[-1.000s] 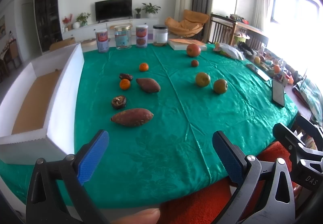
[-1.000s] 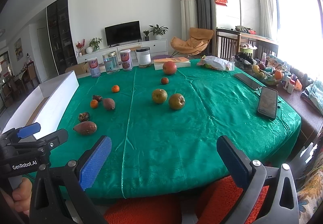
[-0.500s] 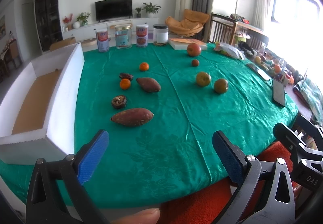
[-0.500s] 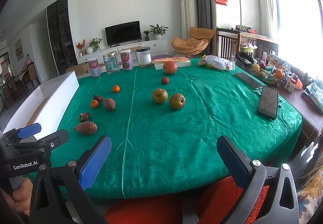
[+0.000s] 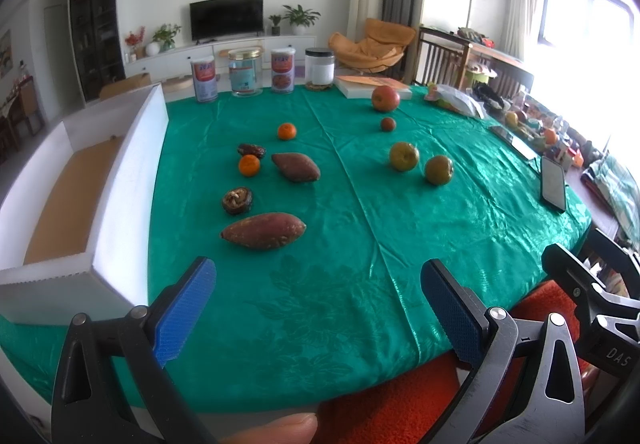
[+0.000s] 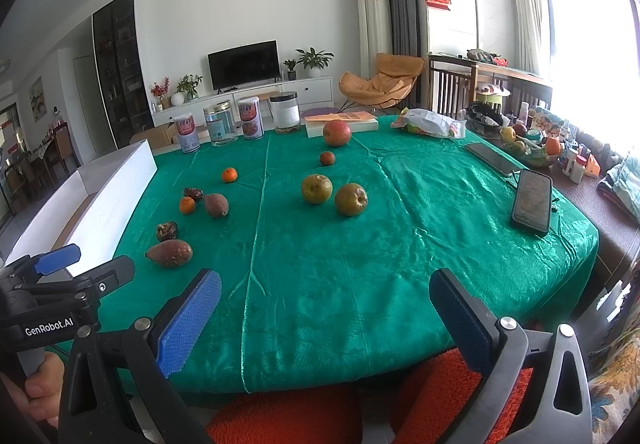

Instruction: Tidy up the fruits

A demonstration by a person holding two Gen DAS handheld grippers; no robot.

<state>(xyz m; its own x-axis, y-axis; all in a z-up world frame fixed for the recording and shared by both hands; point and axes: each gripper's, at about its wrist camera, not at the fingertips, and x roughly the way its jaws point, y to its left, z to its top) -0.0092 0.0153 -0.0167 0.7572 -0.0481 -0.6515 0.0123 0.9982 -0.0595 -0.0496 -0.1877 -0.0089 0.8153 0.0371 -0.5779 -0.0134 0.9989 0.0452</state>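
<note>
Both grippers, left gripper (image 5: 318,308) and right gripper (image 6: 325,318), wide open and empty over the near table edge; nearest sweet potato (image 5: 263,230) lies long axis left-right beside white box (image 5: 120,203), walnut (image 5: 237,200) just behind it, two greenish apples (image 6: 334,194) mid-cloth, path unobstructed.

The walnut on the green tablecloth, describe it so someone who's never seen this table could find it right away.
Start at the long white box on the left edge of the green tablecloth. Beside its near end lies a large sweet potato; the walnut sits just behind it. It is the only dark, wrinkled, cracked-open ball, unlike the smooth orange tangerine further back.
</note>
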